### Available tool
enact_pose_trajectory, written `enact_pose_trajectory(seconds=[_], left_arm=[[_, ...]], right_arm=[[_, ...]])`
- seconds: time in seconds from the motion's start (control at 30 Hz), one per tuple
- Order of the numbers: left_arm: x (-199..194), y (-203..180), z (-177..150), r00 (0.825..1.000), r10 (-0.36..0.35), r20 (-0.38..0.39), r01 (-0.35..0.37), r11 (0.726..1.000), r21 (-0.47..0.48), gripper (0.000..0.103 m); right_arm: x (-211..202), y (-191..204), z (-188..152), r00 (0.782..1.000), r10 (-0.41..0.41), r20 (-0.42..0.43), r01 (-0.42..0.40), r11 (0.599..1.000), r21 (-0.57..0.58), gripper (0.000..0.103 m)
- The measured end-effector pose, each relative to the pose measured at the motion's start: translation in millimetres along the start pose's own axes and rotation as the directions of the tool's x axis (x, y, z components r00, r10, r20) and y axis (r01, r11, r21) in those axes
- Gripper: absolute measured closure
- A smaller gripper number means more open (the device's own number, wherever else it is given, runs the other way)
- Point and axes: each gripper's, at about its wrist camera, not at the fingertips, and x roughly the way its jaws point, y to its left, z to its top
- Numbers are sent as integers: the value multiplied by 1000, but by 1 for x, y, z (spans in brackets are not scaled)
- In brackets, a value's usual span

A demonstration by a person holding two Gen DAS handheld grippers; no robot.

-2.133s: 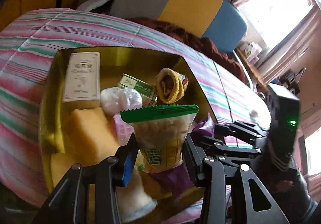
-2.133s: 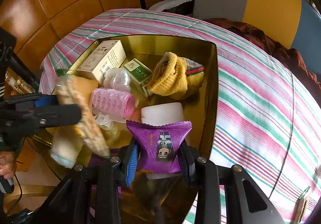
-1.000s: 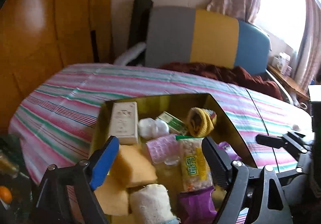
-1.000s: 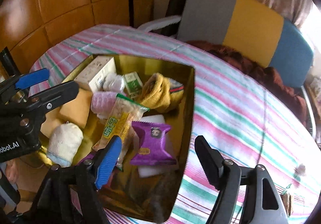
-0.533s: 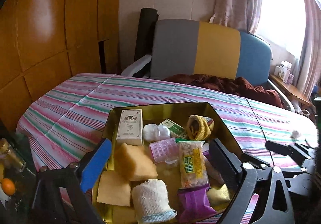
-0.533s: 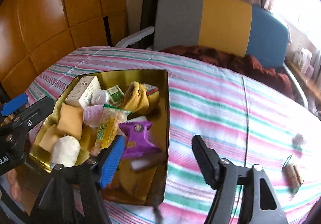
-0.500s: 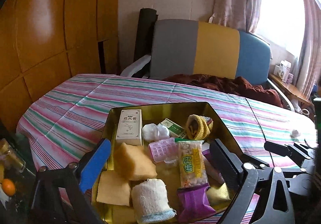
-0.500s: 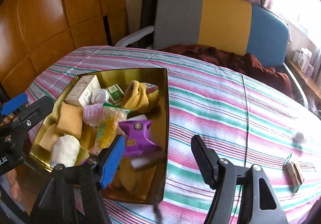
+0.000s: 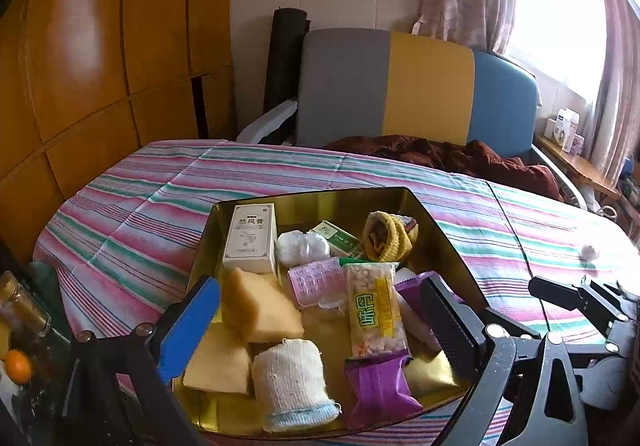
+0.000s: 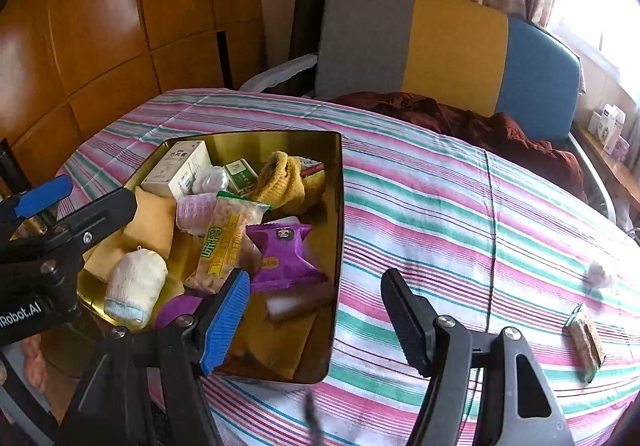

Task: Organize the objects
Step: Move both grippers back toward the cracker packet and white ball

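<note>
Two packets had just been released into the shiny gold metal tray [image 10: 338,206]: the clear green-topped cereal snack packet [image 9: 374,310] and purple foil snack packet [image 10: 282,256]. Left gripper [image 9: 320,326] and right gripper [image 10: 316,312] were wide, empty, drawn back. A small wrapped bar [image 10: 585,340] remained right of the tray.

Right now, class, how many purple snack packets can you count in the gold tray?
2: one purple packet at the tray's near edge, another purple packet by its right wall. Others may be buried.
</note>
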Motion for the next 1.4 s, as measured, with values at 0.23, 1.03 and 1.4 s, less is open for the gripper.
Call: enact_pose_trajectory(seconds=[0.23,1.03,1.4], left_arm=[[-2,-11,0,999,-32,0,32,999,34,3],[1,-73,12,985,-170,-29,173,969,179,3],[5,-117,13,966,-250,-64,258,935,244,3]], right_arm=[[-3,-18,3,1000,-21,-2,21,999,40,34],[-13,-250,-28,959,-203,-196,272,849,453,34],[-11,-374,-77,927,-223,-302,375,566,734,33]])
